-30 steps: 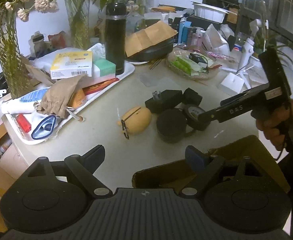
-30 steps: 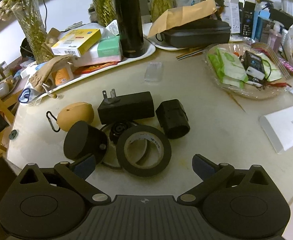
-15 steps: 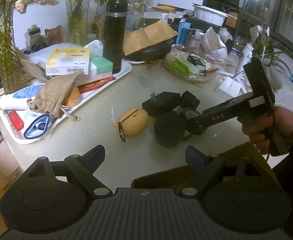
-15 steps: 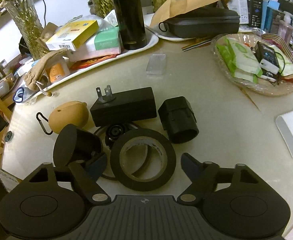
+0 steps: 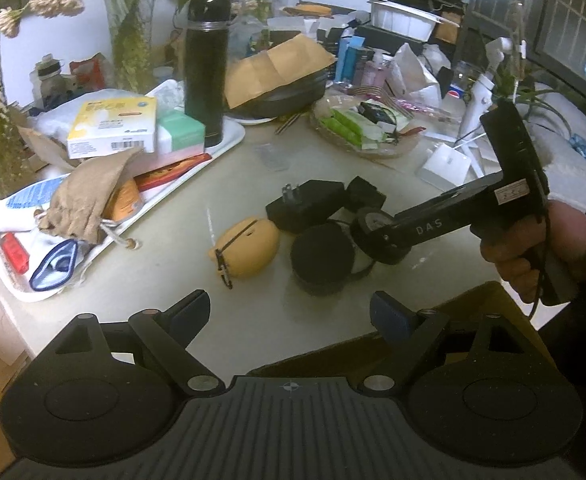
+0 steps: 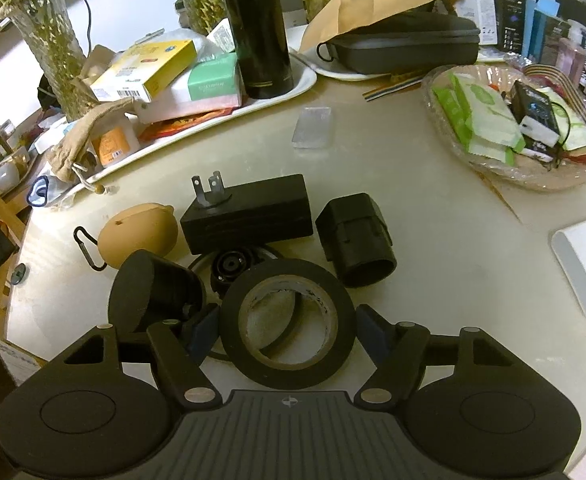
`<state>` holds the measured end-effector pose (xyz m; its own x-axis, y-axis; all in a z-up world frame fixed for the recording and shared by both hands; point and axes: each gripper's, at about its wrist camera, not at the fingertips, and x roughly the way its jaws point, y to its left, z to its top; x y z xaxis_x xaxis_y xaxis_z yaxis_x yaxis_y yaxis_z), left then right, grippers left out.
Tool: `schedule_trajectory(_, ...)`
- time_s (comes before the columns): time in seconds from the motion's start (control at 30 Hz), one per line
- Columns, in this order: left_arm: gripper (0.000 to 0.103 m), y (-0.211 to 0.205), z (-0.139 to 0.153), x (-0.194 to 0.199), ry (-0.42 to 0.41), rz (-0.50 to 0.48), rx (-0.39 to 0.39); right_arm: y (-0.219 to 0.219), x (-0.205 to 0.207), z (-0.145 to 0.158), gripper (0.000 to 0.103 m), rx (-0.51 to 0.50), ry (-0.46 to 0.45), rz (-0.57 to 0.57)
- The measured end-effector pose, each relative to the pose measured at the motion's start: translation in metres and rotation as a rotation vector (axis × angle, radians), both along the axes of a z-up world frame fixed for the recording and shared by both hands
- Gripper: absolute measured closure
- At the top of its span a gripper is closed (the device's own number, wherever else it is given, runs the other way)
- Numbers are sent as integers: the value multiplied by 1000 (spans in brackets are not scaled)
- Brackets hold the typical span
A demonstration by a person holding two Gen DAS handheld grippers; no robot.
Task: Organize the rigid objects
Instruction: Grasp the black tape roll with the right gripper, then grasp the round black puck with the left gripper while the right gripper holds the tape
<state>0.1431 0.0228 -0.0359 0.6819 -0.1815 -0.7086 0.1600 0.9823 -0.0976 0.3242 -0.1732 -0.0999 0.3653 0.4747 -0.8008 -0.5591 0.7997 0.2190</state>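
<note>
A black tape roll (image 6: pixel 287 372) lies flat on the pale table (image 6: pixel 433 208). My right gripper (image 6: pixel 287 320) straddles it with its jaws closing, and both pads (image 6: pixel 203 322) meet the roll's sides. Around the roll lie a black round cap (image 6: pixel 153 292), a small black round part (image 6: pixel 233 268), a black plug adapter (image 6: pixel 249 212), a black stubby case (image 6: pixel 357 240) and a tan pouch (image 6: pixel 141 236) with a carabiner. A hand (image 5: pixel 533 248) holds the right gripper (image 5: pixel 389 236) over the tape roll (image 5: pixel 373 232). My left gripper (image 5: pixel 289 312) hovers open near the table's front edge, holding nothing.
A cardboard box (image 5: pixel 481 304) sits under the left gripper at the table's front. At the back left a white tray (image 6: pixel 305 76) carries boxes and a black flask (image 6: pixel 261 32). A glass bowl (image 6: pixel 533 176) and a white box (image 6: pixel 585 256) stand at the right. Flower vases (image 6: pixel 53 32) line the back.
The right gripper came closer over the tape roll and its jaws narrowed from wide apart onto the roll's sides. The left gripper stayed where it was, open.
</note>
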Motion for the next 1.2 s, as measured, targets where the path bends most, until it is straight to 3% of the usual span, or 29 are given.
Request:
schedule_trajectory(0.5, 15, -23, -4, 33, 10, -48, -3, -37, -26, 30, 28, 38, -48, -59)
schedule_trajectory(0.83, 16, -31, -26, 69, 87, -58, -4, -54, -44, 43, 28, 41, -72, -74)
schedule_trajectory(1.07, 17, -35, -40, 92, 157, -44, -51, -62, -49, 48, 28, 69, -70, -90)
schedule_trajectory(1.2, 30, -36, -50, 104, 208, -36, -72, -65, -51, 50, 28, 81, -70, -99)
